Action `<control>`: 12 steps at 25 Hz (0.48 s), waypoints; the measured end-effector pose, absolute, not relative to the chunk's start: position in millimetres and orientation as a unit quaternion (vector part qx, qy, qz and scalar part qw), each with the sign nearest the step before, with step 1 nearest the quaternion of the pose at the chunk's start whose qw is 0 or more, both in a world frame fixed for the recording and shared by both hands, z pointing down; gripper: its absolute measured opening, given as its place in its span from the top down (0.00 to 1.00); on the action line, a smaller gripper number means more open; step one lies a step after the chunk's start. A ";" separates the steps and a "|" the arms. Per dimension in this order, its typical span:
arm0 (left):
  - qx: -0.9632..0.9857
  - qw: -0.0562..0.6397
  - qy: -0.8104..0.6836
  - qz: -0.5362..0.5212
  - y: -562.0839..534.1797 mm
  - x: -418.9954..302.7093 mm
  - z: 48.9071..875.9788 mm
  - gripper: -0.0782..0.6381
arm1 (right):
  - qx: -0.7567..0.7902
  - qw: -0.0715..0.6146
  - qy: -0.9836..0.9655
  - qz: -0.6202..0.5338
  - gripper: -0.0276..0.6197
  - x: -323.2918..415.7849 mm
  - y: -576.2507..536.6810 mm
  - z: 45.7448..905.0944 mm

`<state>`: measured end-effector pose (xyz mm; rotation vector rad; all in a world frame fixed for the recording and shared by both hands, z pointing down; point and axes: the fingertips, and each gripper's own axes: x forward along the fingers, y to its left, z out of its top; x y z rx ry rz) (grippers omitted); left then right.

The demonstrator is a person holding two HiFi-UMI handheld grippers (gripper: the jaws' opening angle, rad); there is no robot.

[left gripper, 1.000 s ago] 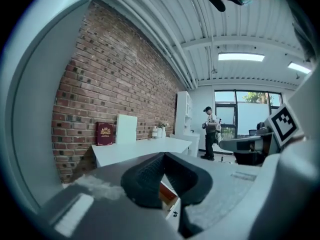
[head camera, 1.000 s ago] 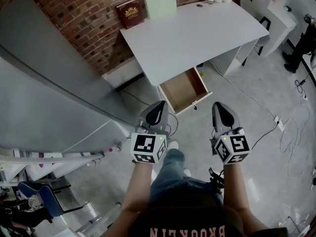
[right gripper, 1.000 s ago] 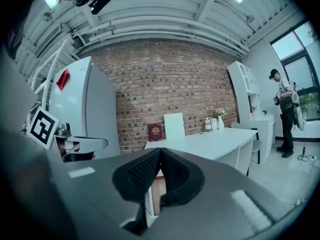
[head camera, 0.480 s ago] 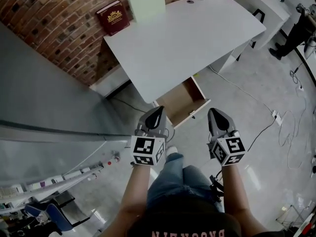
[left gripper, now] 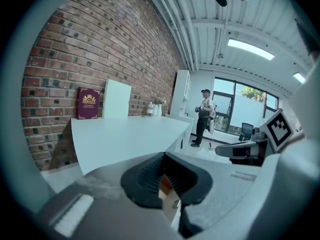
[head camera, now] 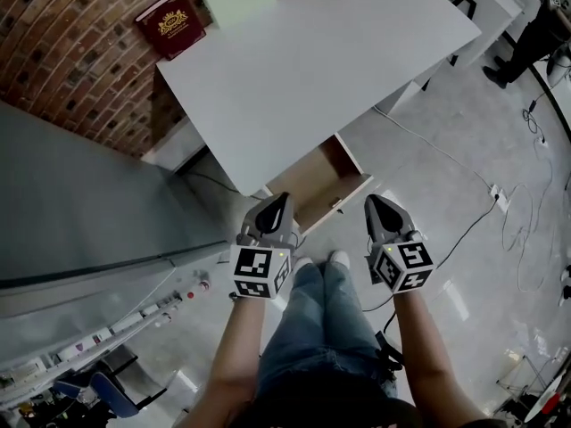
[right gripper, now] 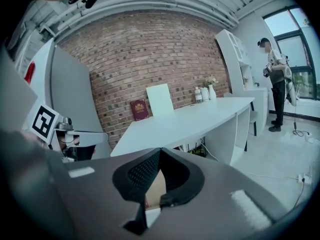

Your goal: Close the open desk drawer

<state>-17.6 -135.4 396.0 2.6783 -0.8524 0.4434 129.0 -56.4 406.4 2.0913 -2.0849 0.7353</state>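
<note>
Brick wall [head camera: 62, 69] at the back, white desk [head camera: 339, 61] in front of it, and your open drawer [head camera: 314, 181] sticks out from under the desk's near edge, just ahead of your two grippers and between them. Its long axis runs from the desk out toward you, front panel facing the left gripper [head camera: 278, 203] and right gripper [head camera: 375, 205]. Both have jaws pressed together, holding nothing. A red book [head camera: 169, 23] leans far ahead of the left one, and a cable [head camera: 443, 152] trails on the floor off to the right gripper's right.

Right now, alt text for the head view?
An open, empty-looking drawer sticks out from under a white desk. Below it in the picture, the left tool and right tool, both shut and holding nothing, point toward it.
</note>
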 end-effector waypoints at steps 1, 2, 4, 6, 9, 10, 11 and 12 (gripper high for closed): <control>0.929 0.152 -0.299 0.157 -135.1 -15.7 401.7 0.89 | 0.684 0.051 -0.684 0.248 0.96 131.1 -56.7 413.3; 0.927 0.158 -0.301 0.159 -133.6 -14.4 407.9 0.89 | 0.681 0.054 -0.685 0.255 0.96 132.7 -56.2 420.4; 0.922 0.169 -0.307 0.167 -129.6 -13.4 422.8 0.89 | 0.674 0.060 -0.686 0.266 0.96 135.0 -53.8 435.5; 0.917 0.178 -0.312 0.175 -128.3 -12.1 439.7 0.89 | 0.669 0.063 -0.686 0.277 0.96 138.1 -53.7 451.4; 0.911 0.189 -0.313 0.190 -128.2 -9.8 465.0 0.89 | 0.664 0.062 -0.682 0.299 0.96 141.3 -55.9 476.8; 0.910 0.192 -0.313 0.194 -127.4 -9.7 472.6 0.89 | 0.662 0.061 -0.680 0.307 0.96 140.9 -55.8 485.6; 0.909 0.194 -0.312 0.198 -126.6 -9.4 479.8 0.89 | 0.661 0.060 -0.678 0.316 0.96 140.6 -55.4 494.6; 0.908 0.195 -0.311 0.201 -126.4 -8.7 486.5 0.89 | 0.660 0.058 -0.675 0.324 0.96 140.7 -55.3 504.0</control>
